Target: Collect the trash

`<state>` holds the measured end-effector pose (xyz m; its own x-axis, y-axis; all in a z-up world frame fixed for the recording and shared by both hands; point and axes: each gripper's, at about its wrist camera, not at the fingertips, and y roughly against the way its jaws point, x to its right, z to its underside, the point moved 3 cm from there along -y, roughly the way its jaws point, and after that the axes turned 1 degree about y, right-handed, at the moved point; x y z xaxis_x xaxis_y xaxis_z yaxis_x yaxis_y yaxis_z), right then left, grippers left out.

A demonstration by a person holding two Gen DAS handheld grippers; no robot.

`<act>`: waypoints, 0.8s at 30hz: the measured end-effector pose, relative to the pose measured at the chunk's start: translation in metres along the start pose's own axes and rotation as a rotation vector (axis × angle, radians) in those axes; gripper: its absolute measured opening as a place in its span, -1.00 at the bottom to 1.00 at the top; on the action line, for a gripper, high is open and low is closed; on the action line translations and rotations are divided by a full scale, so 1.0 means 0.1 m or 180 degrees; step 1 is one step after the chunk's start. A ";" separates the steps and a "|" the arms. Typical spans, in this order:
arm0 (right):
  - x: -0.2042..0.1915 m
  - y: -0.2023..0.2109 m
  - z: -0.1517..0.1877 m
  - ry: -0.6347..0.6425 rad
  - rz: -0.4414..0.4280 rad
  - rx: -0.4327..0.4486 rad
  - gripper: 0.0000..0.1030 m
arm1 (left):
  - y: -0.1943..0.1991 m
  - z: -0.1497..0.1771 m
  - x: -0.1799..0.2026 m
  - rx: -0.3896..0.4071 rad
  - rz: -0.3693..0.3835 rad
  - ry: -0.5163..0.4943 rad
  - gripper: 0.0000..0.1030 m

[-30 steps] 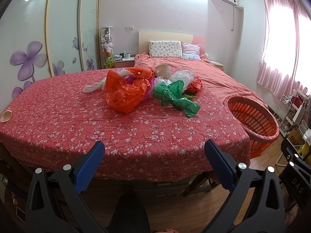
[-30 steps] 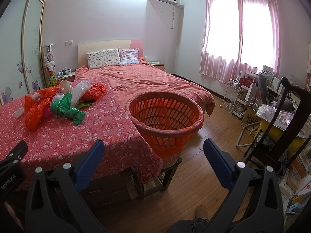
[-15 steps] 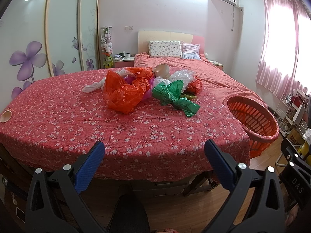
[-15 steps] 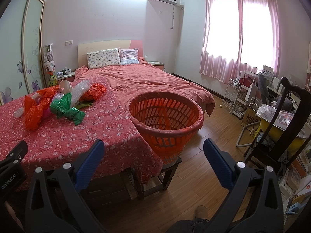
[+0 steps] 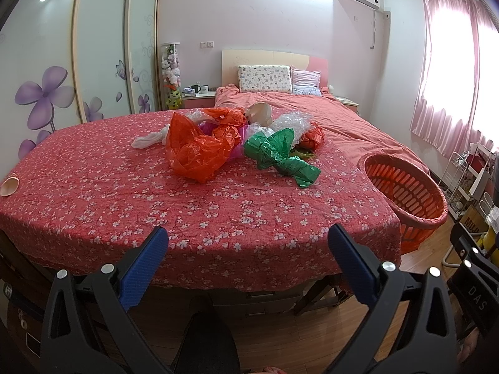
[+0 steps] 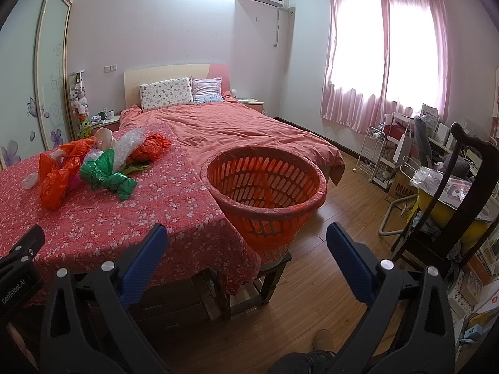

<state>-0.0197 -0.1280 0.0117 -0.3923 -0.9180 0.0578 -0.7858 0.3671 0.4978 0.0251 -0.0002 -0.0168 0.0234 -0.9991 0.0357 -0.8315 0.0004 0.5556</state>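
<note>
A heap of trash lies on the far middle of the red flowered table: an orange plastic bag, a crumpled green bag, bubble wrap, a white bag and a smaller orange bag. The same heap shows at left in the right wrist view, with the orange plastic bag and green bag. An orange slatted basket stands on a stool beside the table's right end. My left gripper hangs open short of the table's near edge. My right gripper is open, facing the basket, holding nothing.
A paper cup lies at the table's left edge. Behind the table is a bed with pillows. A dark wooden chair, a yellow tub and a white wire rack crowd the right side. Wood floor lies in front.
</note>
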 end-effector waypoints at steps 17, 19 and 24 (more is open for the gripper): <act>-0.01 0.00 0.00 0.0000 -0.0001 -0.0002 0.92 | 0.00 0.00 0.00 0.0002 0.0001 0.0003 0.96; -0.01 0.00 0.00 -0.0001 -0.0001 -0.0001 0.92 | 0.00 0.00 0.00 0.0005 0.0000 0.0002 0.96; -0.01 0.00 0.00 -0.0001 0.0000 -0.0002 0.92 | 0.00 0.00 0.00 0.0002 0.0002 0.0003 0.96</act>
<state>-0.0196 -0.1268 0.0114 -0.3924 -0.9180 0.0574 -0.7855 0.3669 0.4983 0.0252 0.0001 -0.0167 0.0234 -0.9990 0.0368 -0.8319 0.0009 0.5550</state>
